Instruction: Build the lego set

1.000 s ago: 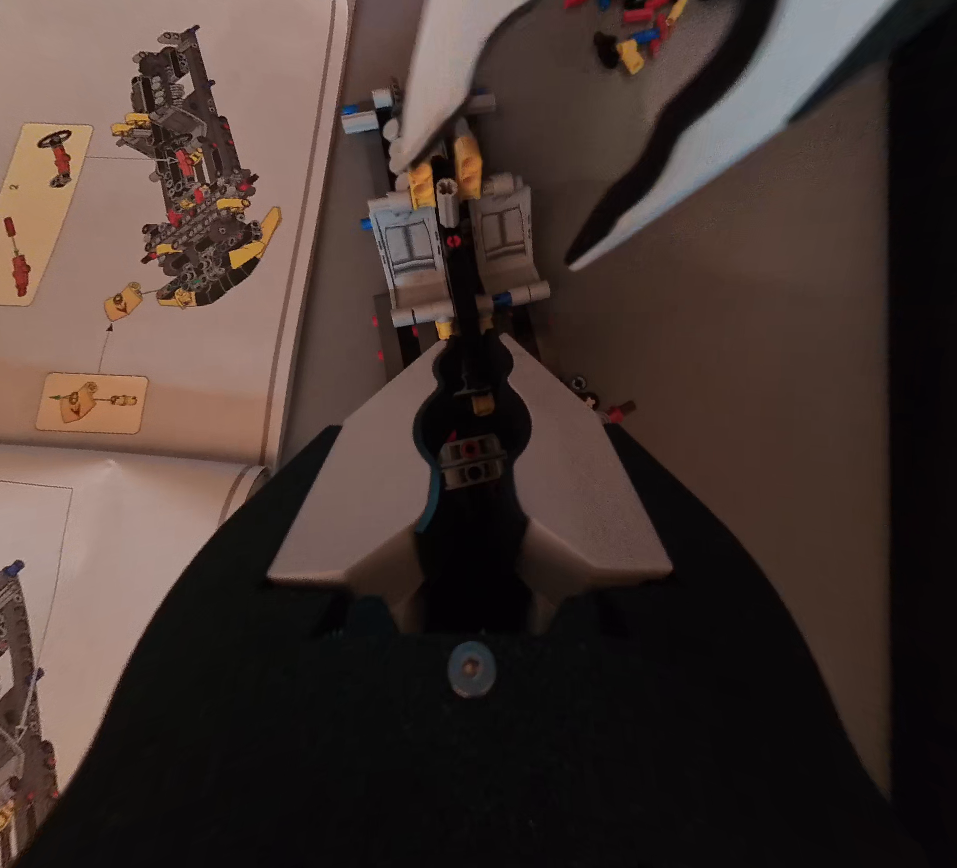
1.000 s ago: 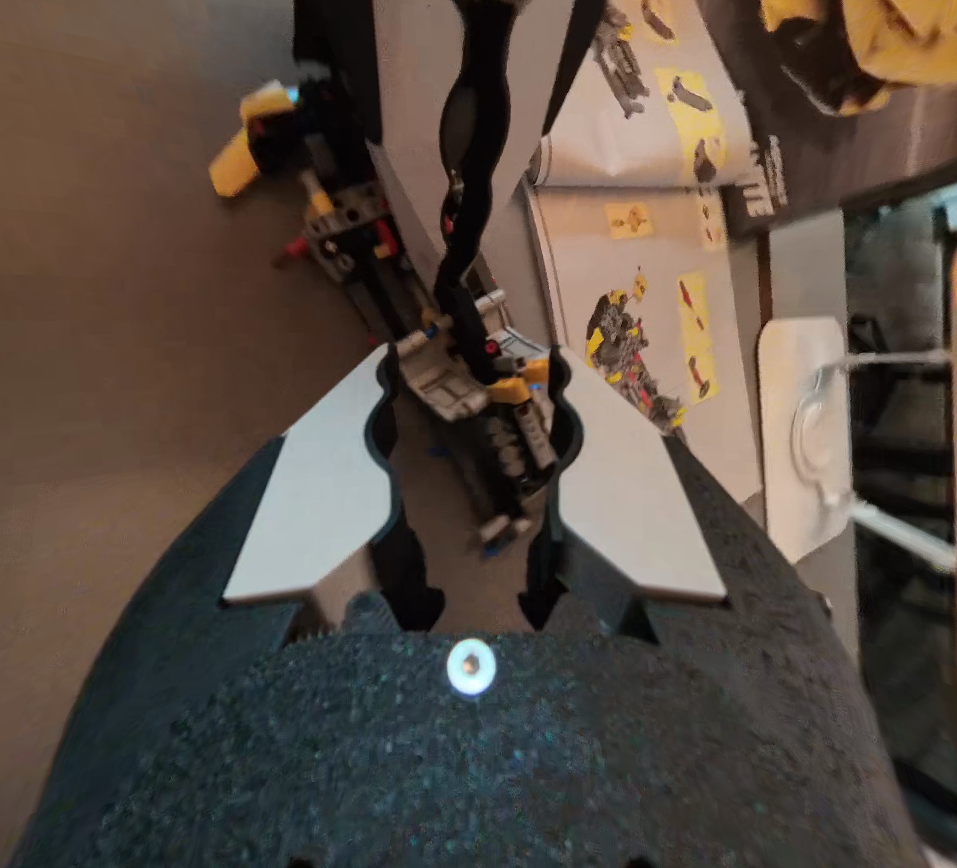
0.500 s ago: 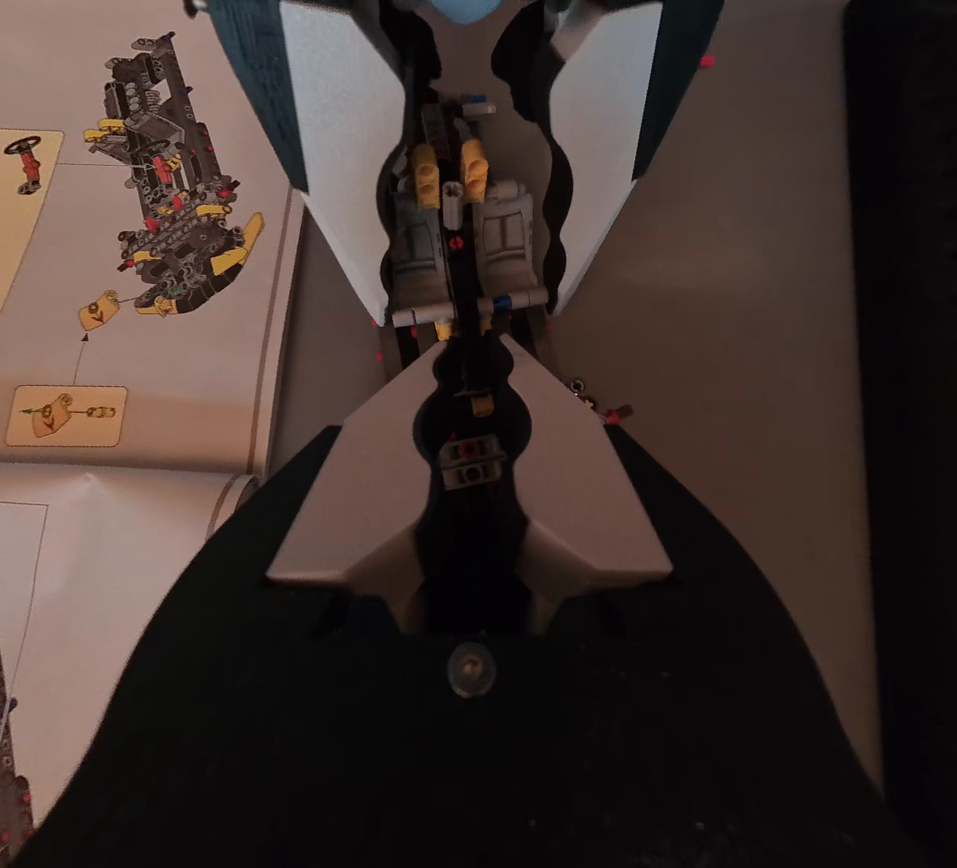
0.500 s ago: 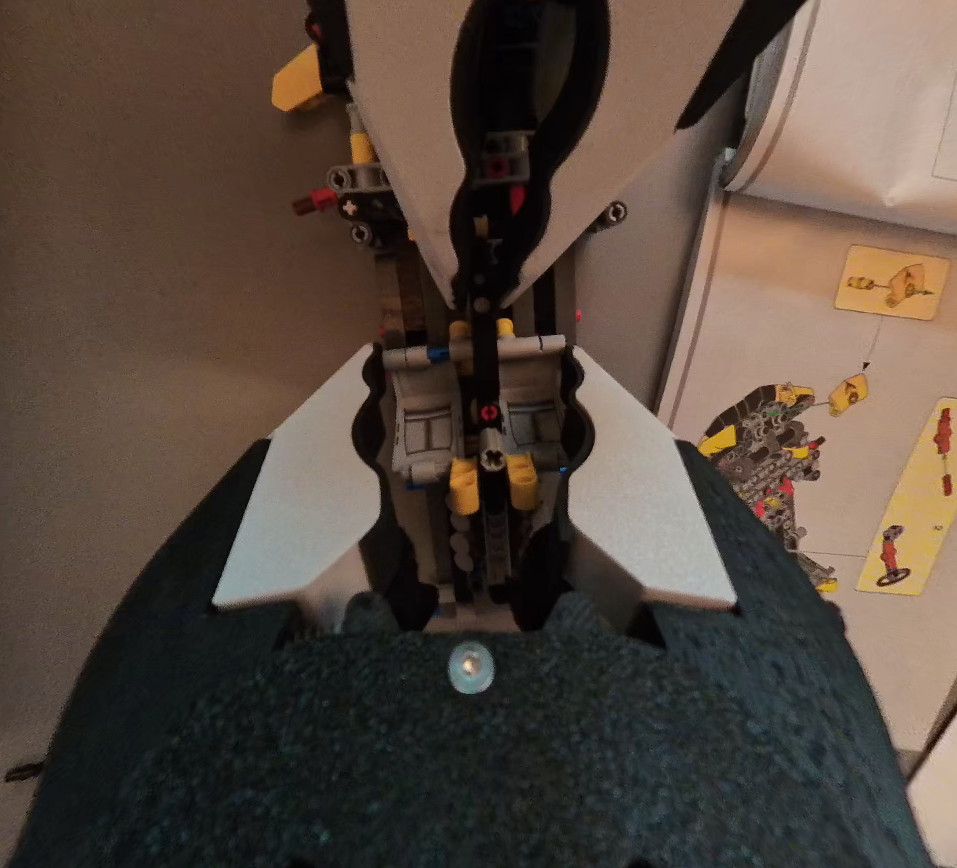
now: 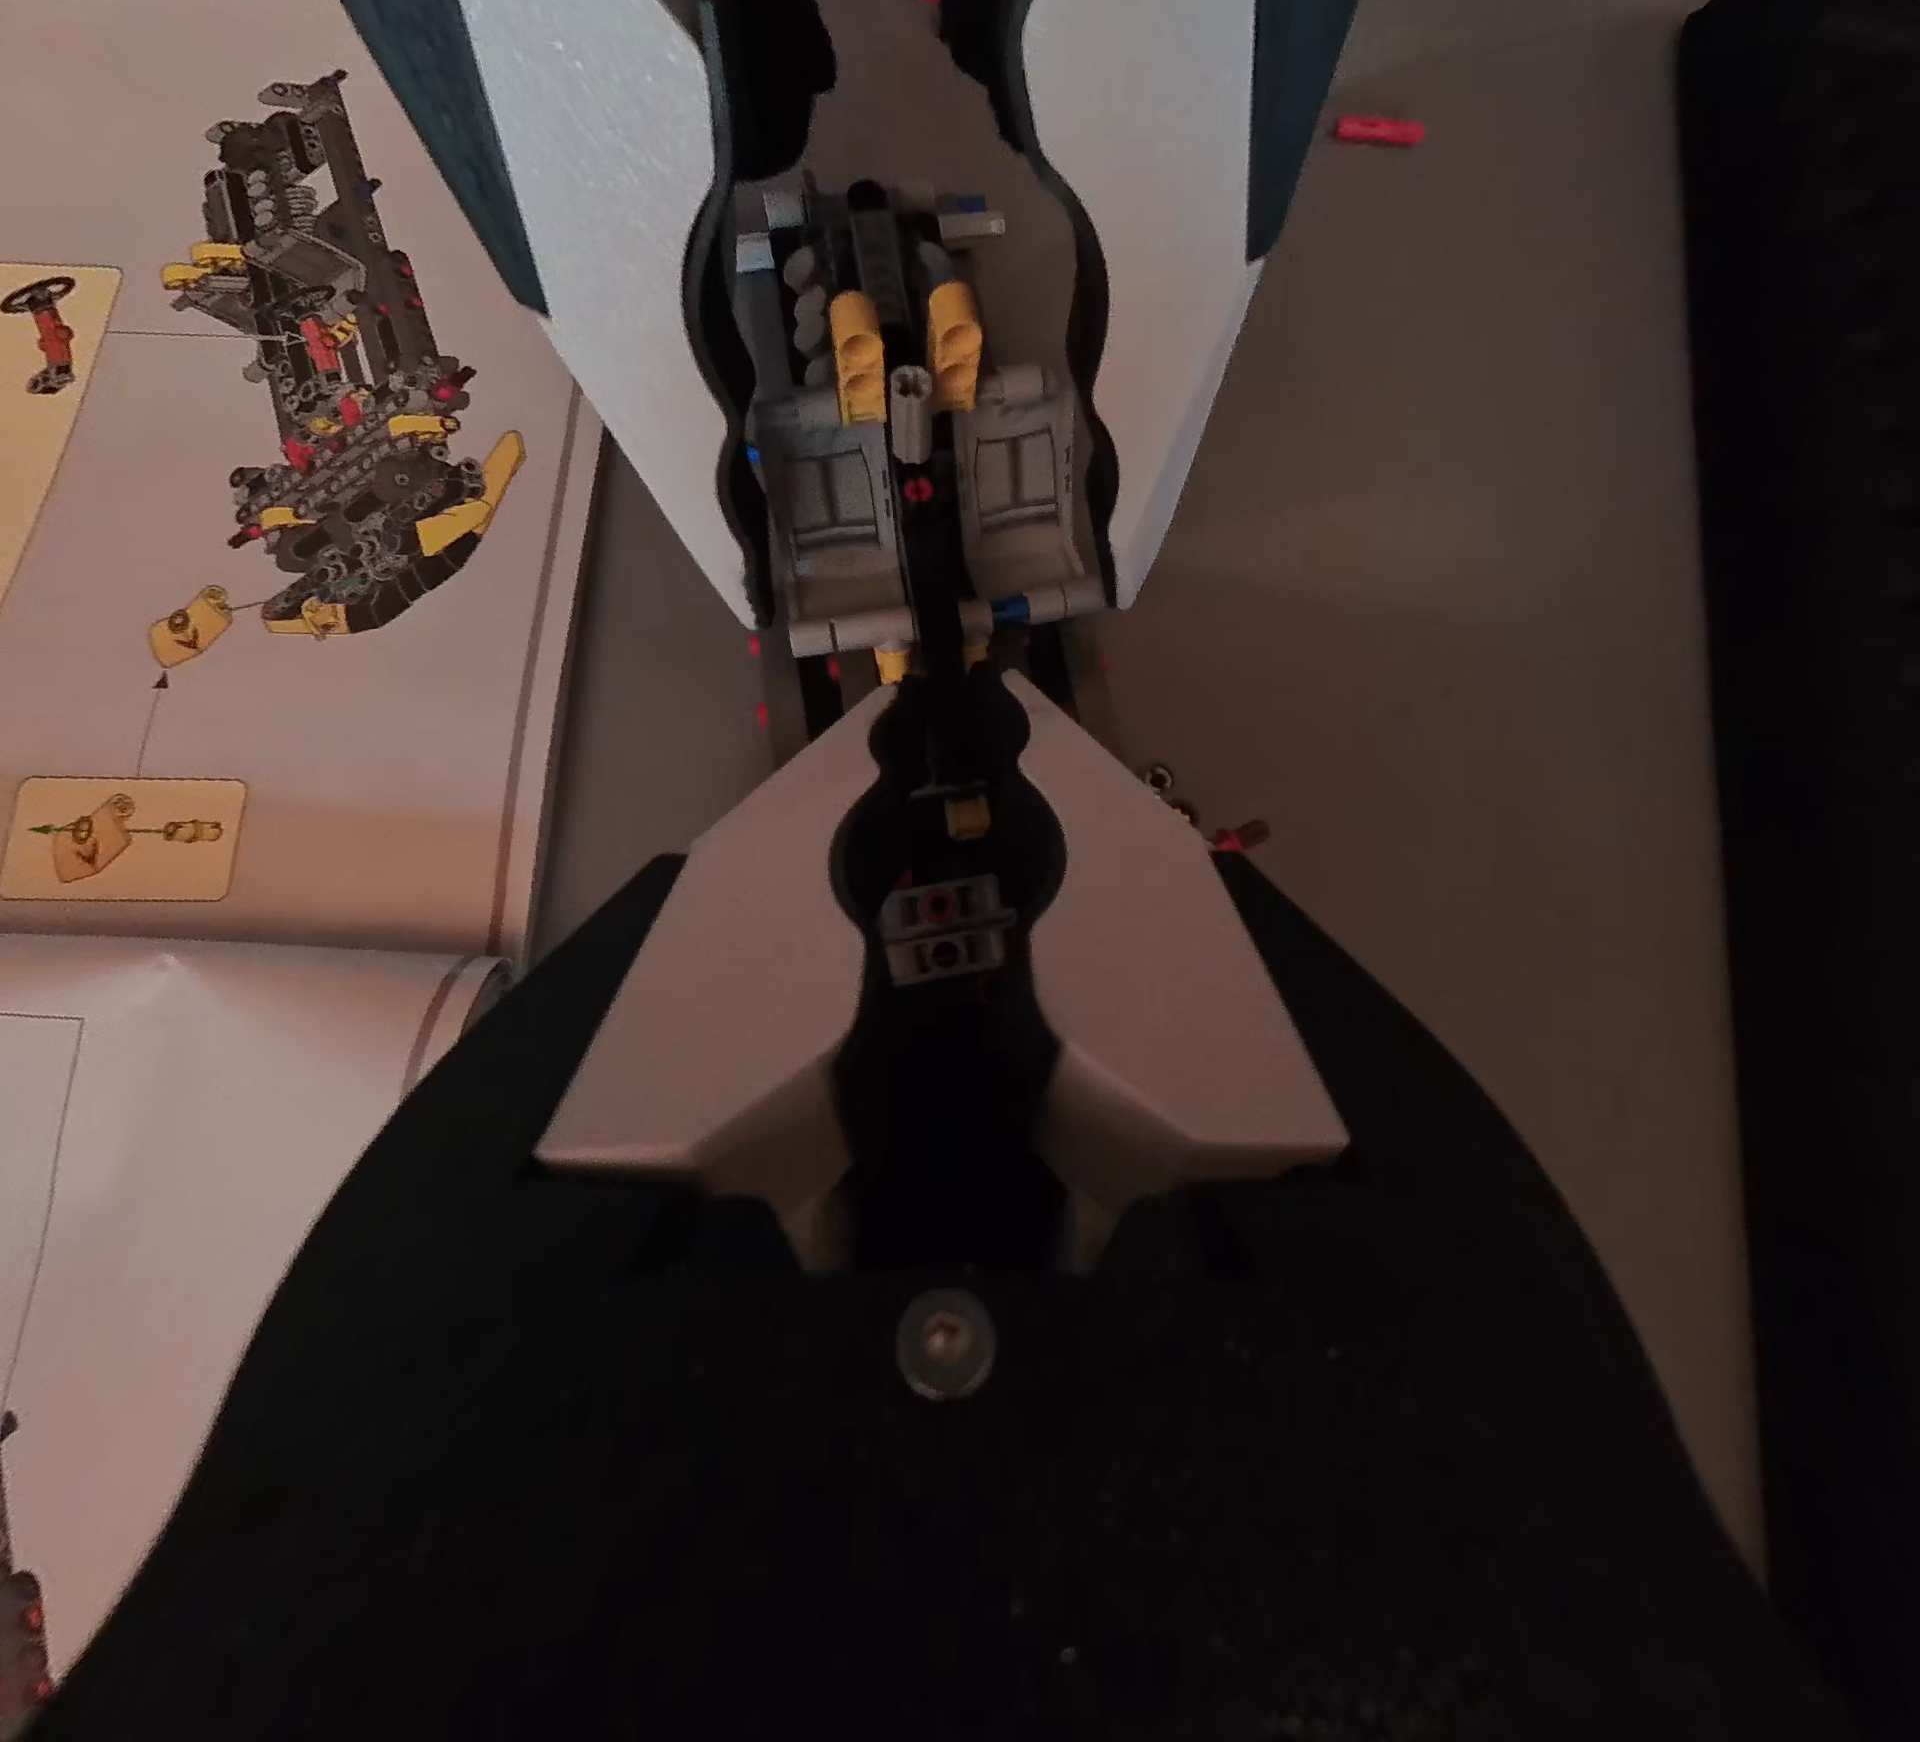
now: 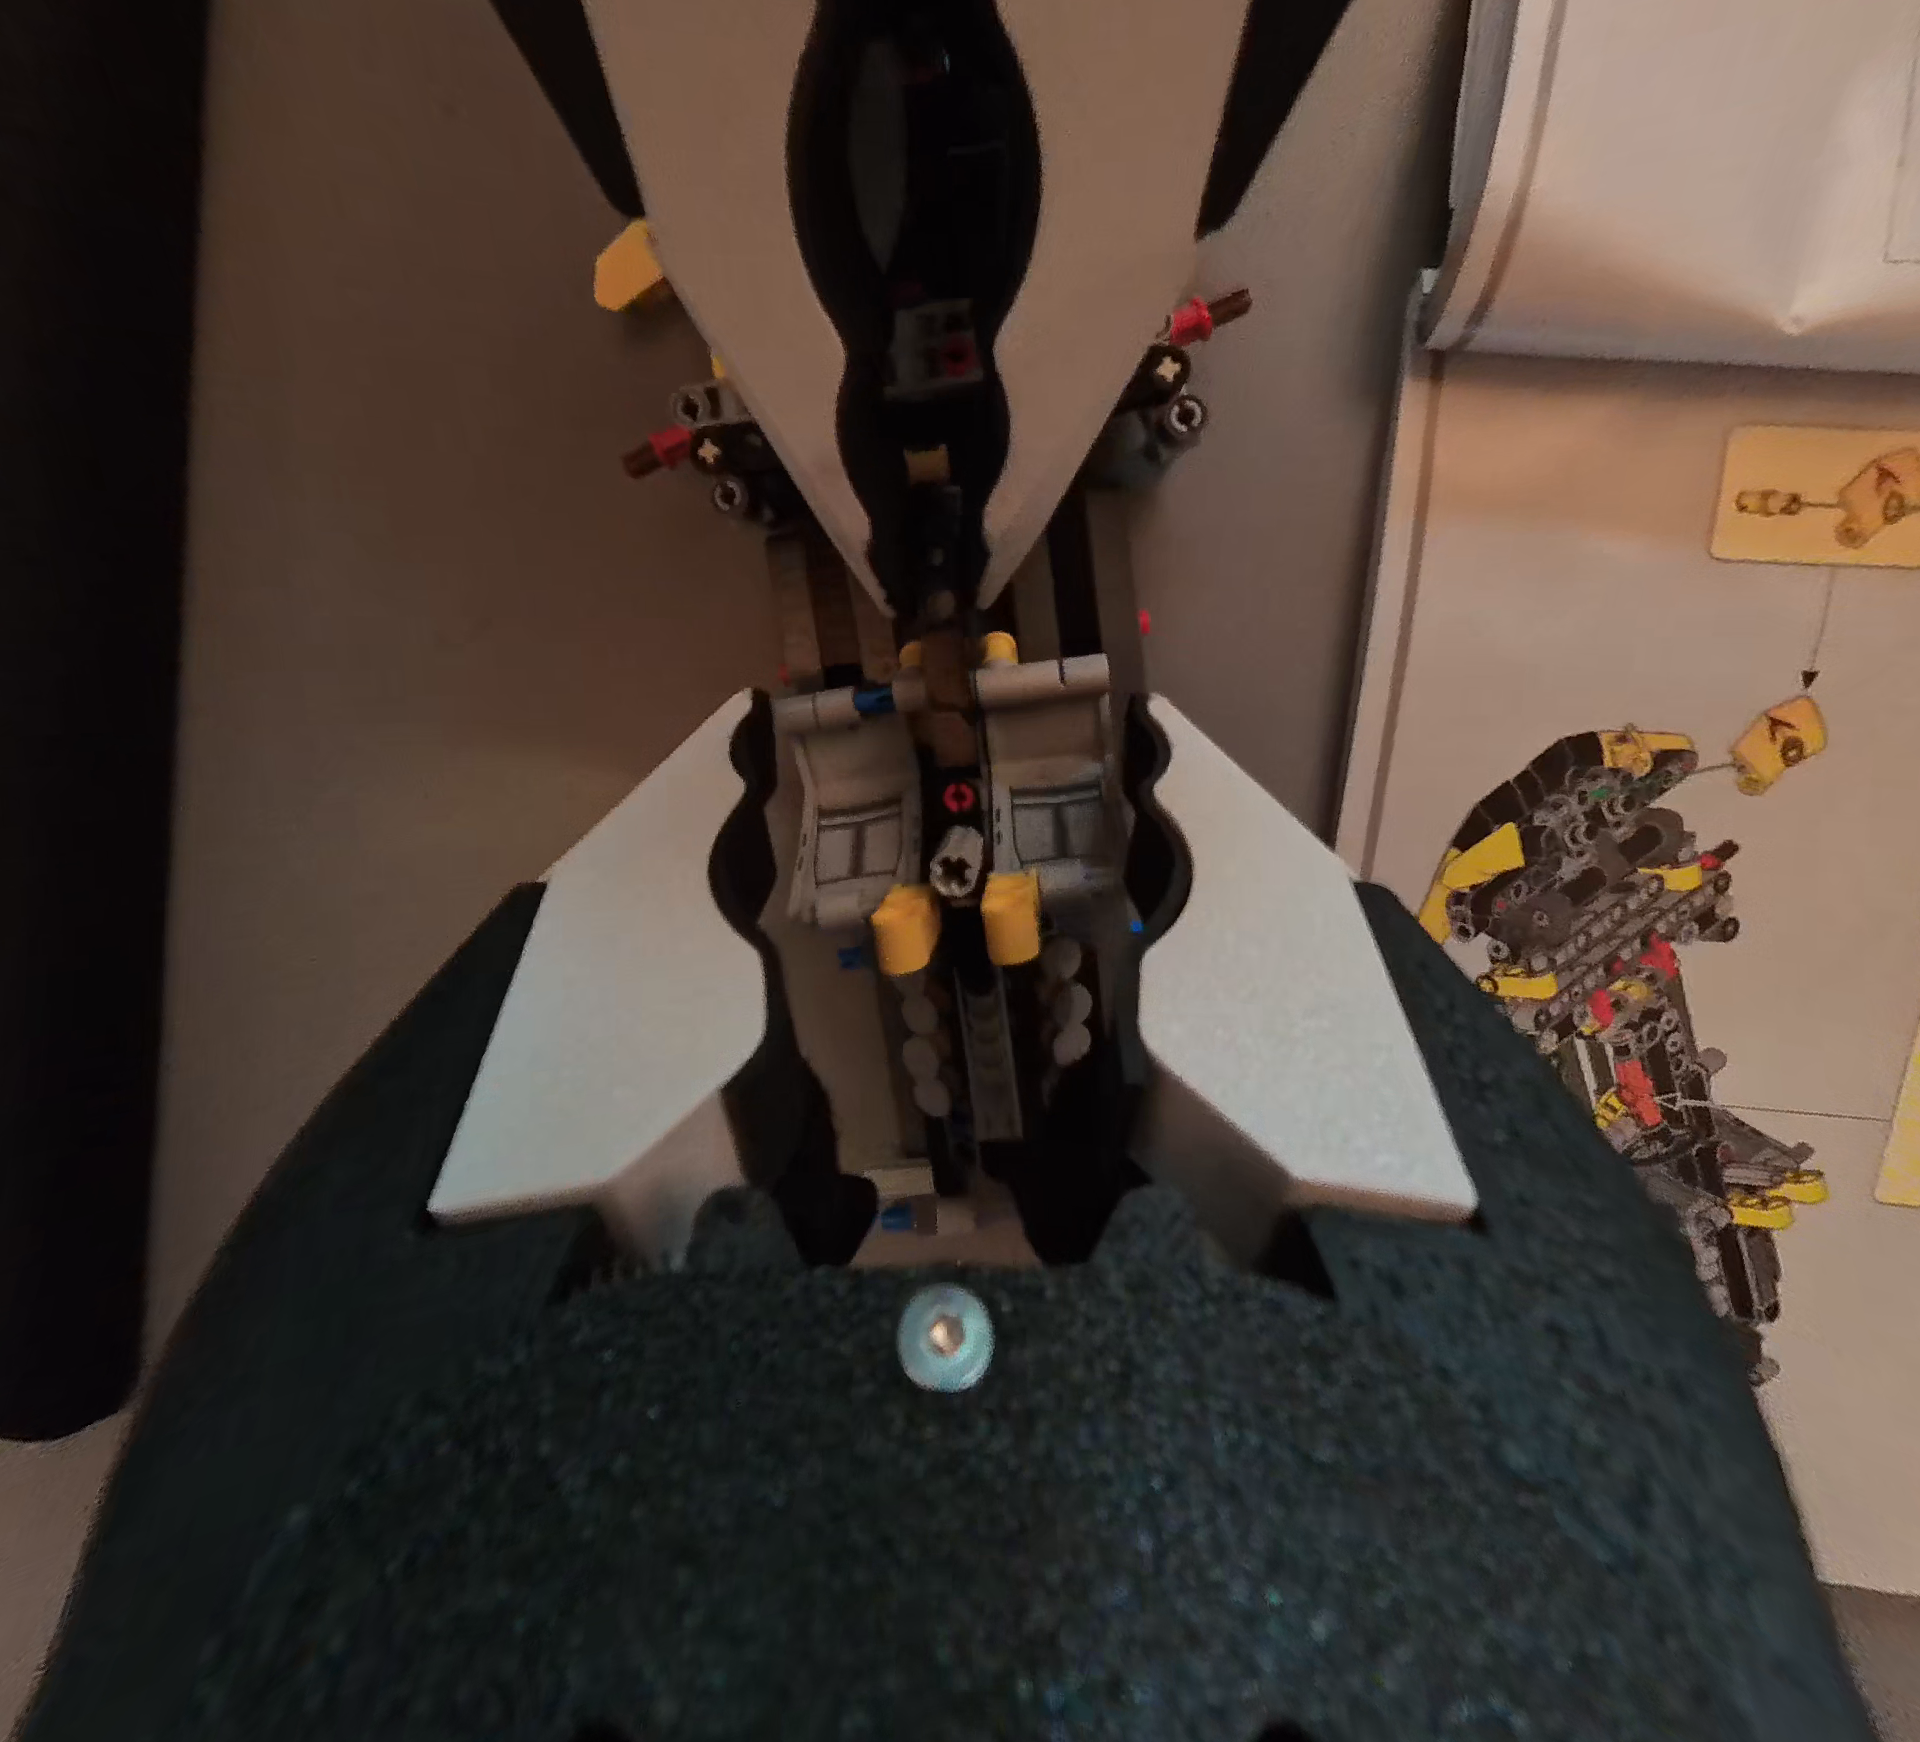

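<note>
Now the left gripper (image 5: 940, 684) is pinching shut on the central spine of the lego chassis (image 5: 914, 466), which is lying on the table (image 5: 1403, 653) beside the manual (image 5: 312, 445); right gripper (image 6: 945, 726) is straddling the seats, jaws wide, gripping nothing. Risk: closing skewed could be popping the seats off

A grey tabletop (image 5: 1403, 653) carries the lego model (image 5: 914, 466), an open instruction booklet (image 5: 312, 445) beside it, and a loose red pin (image 5: 1379, 130) well apart.
</note>
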Available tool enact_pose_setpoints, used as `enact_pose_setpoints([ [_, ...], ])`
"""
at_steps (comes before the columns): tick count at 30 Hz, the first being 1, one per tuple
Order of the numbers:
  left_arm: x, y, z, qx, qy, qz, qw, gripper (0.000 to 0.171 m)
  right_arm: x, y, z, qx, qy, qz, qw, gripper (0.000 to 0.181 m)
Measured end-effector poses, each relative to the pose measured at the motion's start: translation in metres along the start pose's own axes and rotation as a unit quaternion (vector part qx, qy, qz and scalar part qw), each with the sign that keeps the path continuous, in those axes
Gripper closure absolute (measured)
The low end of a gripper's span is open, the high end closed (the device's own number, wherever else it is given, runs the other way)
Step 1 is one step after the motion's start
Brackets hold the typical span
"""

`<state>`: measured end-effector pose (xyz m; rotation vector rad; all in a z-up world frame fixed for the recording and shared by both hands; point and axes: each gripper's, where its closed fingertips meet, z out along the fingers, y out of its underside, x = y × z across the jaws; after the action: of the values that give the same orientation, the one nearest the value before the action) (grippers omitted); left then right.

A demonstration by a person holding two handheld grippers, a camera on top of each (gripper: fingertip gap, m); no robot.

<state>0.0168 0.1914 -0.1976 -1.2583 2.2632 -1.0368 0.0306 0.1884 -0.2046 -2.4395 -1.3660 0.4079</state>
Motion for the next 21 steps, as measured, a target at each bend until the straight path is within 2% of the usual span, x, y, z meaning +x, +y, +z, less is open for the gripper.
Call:
enact_pose_setpoints([
  [9,0.0,-0.0002,0.0,0.001,0.002,-0.001,1.0,0.166,0.0038,-0.0032,-0.0058,0.027,-0.023,0.025,0.999,0.129],
  [21,0.0001,-0.0003,0.0003,0.001,0.001,-0.001,1.0,0.166,0.0054,-0.0028,-0.0002,0.01,-0.011,0.008,1.0,0.13],
])
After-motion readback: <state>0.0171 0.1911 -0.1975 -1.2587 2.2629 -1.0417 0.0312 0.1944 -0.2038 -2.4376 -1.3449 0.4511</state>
